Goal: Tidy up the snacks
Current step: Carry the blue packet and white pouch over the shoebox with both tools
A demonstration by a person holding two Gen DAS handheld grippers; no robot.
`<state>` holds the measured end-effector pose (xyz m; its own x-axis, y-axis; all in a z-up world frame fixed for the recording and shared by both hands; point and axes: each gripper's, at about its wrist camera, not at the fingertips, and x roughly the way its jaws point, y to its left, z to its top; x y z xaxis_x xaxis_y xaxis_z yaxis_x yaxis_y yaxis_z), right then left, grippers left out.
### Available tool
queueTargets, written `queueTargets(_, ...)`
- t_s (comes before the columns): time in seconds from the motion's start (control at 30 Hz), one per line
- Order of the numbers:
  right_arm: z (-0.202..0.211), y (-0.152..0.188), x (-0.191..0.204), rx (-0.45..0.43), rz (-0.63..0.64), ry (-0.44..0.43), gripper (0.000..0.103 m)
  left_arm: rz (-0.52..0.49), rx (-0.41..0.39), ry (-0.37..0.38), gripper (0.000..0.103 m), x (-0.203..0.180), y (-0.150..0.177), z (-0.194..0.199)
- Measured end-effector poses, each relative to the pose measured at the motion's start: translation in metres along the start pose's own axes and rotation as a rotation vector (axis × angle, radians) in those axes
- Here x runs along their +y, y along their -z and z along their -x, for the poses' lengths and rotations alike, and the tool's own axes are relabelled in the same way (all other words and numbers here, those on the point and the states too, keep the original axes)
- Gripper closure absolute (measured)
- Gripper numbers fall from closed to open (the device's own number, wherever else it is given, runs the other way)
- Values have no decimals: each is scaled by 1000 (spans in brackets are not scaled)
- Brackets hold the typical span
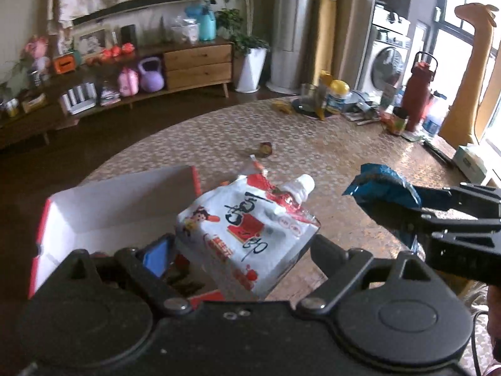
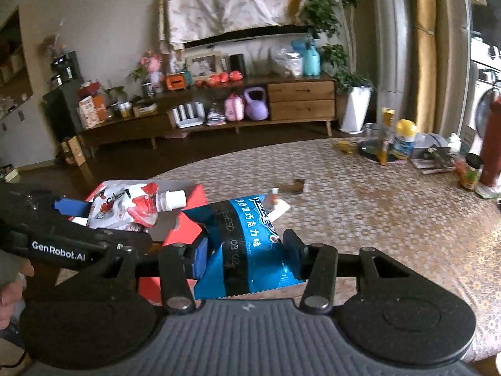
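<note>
Here, two handheld grippers each carry a snack packet above a round table (image 1: 313, 144) covered in a patterned cloth.

The left gripper (image 1: 244, 247) holds a white and red spouted pouch (image 1: 250, 225), its fingers spread wide and pinching the pouch's broad body from both sides. The pouch tilts, its white cap pointing up and to the right. Just beneath and to the left of it sits an open red box (image 1: 62, 213) with a pale inside, standing near the table's near-left edge. A few dark items lie in the bottom of the box, too dim to name.

The right gripper (image 2: 244, 247) holds a blue snack packet (image 2: 241, 235) printed with white characters, its fingers about half closed and pressing the crinkled packet between them. In the left view this gripper reaches in from the right, level with the pouch and close beside it but not touching it.

Both grippers angle downward toward the table. A hand (image 2: 9, 294) shows at the left edge of the right view, gripping the left tool's handle.

The step in hand appears to be carrying both packets, either lifted out of the box or on their way into it; which one cannot be told. A small dark wrapped sweet (image 1: 266, 148) and a thin packet (image 1: 256, 166) lie loose on the cloth farther off.

The next move likely calls for lining each packet up over its chosen spot, lowering it, then spreading the fingers to let go, one hand at a time so the packets do not collide.
</note>
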<state>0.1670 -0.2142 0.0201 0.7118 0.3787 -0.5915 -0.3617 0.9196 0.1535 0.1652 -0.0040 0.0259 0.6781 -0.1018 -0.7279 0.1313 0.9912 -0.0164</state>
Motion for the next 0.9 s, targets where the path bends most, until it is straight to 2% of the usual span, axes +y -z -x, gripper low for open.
queueTargets(0.43,-13,0,90,34,72,-107,55,78,-25,-89,12,73,20,42)
queueTargets(0.67,-37,-5,129,58,97,-136,55,112,-15,-131,12,112,27,42)
queueTargets(0.9,-77,-8,162,95,139,-137,55,147,16,-189,12,152,37,29)
